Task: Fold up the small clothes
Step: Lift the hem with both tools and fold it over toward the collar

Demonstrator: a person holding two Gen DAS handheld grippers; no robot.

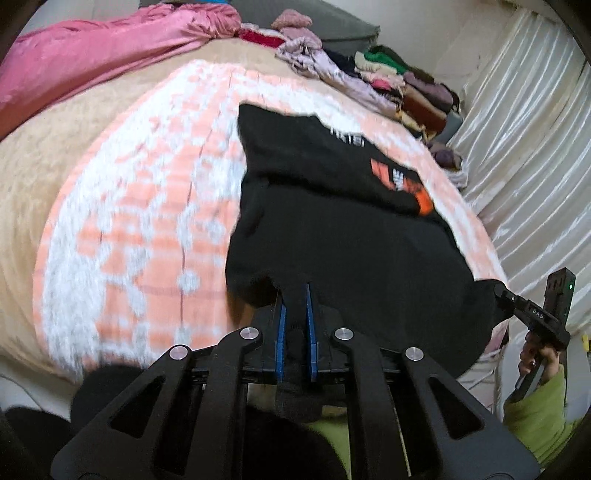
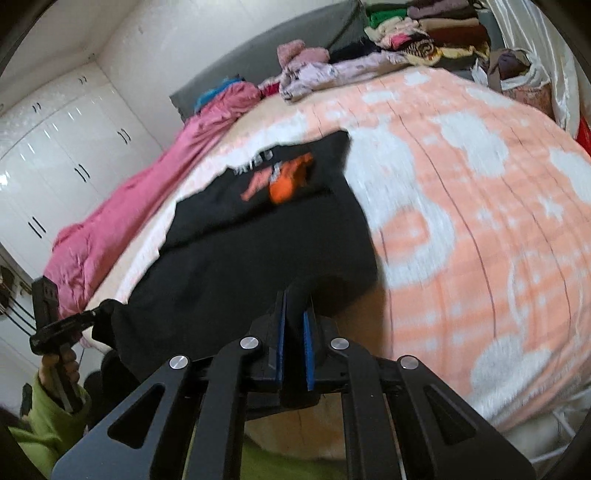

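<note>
A black shirt [image 1: 332, 206] with an orange and white print [image 1: 406, 184] lies on the bed, its near hem lifted off the blanket. My left gripper [image 1: 293, 291] is shut on the left corner of that hem, black cloth pinched between the blue pads. In the right wrist view the same black shirt [image 2: 258, 251] stretches away, and my right gripper [image 2: 295, 299] is shut on the hem's right corner. Each gripper shows in the other's view: the right one [image 1: 504, 295] at the far right, the left one [image 2: 99, 310] at the lower left, both clamping shirt fabric.
A peach and white blanket [image 1: 147, 206] covers the bed. A pink quilt [image 1: 92, 55] lies bunched along the far left side. Piles of clothes [image 1: 388, 77] sit at the head end by a grey headboard [image 2: 303, 33]. Cream curtains [image 1: 524, 129] hang right; white wardrobes [image 2: 55, 155] stand left.
</note>
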